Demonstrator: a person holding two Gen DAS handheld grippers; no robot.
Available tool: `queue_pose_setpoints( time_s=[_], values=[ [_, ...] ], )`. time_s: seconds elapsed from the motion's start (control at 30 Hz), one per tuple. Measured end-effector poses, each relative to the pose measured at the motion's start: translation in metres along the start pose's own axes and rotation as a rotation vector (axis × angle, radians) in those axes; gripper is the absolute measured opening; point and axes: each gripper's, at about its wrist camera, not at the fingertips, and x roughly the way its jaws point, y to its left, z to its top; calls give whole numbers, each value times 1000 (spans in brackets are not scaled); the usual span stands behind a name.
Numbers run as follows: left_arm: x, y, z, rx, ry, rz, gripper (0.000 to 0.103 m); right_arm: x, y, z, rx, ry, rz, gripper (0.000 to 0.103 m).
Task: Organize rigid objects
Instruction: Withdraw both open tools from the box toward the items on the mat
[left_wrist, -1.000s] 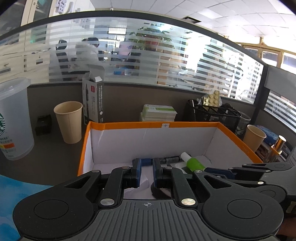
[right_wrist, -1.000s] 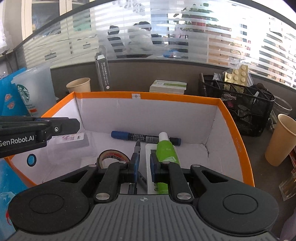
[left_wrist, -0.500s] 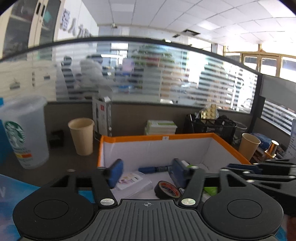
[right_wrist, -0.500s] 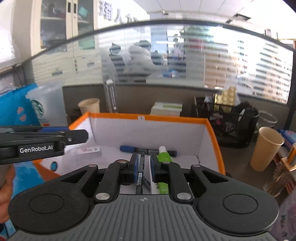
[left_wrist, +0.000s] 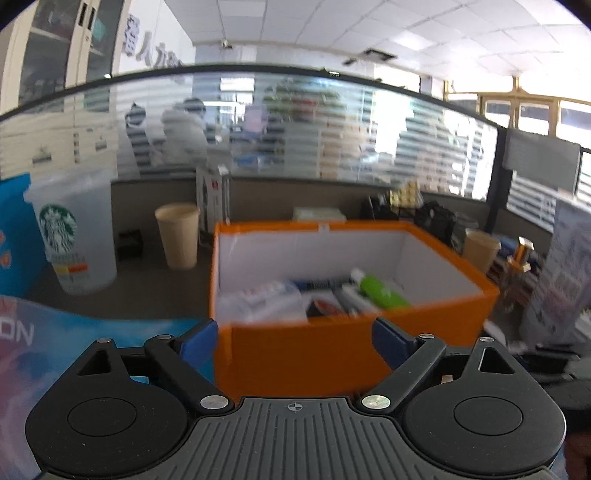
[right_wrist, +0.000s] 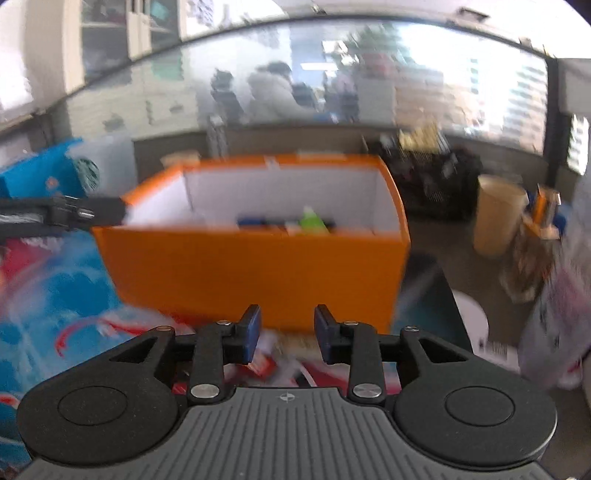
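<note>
Both grippers sit outside the orange box (left_wrist: 332, 347), near its front wall, holding nothing: the left gripper (left_wrist: 293, 338) has just opened wide and the right gripper (right_wrist: 286, 332) has just cracked partly open. The green bottle (left_wrist: 380, 290), blue marker (left_wrist: 317, 285) and tape roll (left_wrist: 325, 308) already lie in the box. Looks mostly done to me, though some blurry red bits (right_wrist: 262, 365) on the desk's near edge may be left.

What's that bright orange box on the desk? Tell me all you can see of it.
The orange box is an open-topped rectangular bin, seemingly cardboard, orange outside and along the rim, white inside. It stands upright on the desk, near side toward both cameras. Inside lie a green bottle, a blue marker, a tape roll and a clear packet, all blurred. Neither gripper touches it; nothing covers it.
</note>
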Motion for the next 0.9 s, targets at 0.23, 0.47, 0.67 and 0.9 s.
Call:
queue_pose_setpoints(
  time_s=[0.23, 0.47, 0.67, 0.9],
  values=[
    [9, -8, -20, 35, 69, 5, 92, 28, -20, -7, 72, 33, -9, 43],
    [15, -2, -26, 15, 91, 33, 92, 35, -5, -6, 91, 11, 13, 74],
    [16, 3, -30, 15, 111, 37, 92, 44, 19, -9, 1, 6, -60, 73],
    [17, 3, -35, 27, 135, 26, 92, 49, 29, -15, -100, 14, -142, 71]
  ],
)
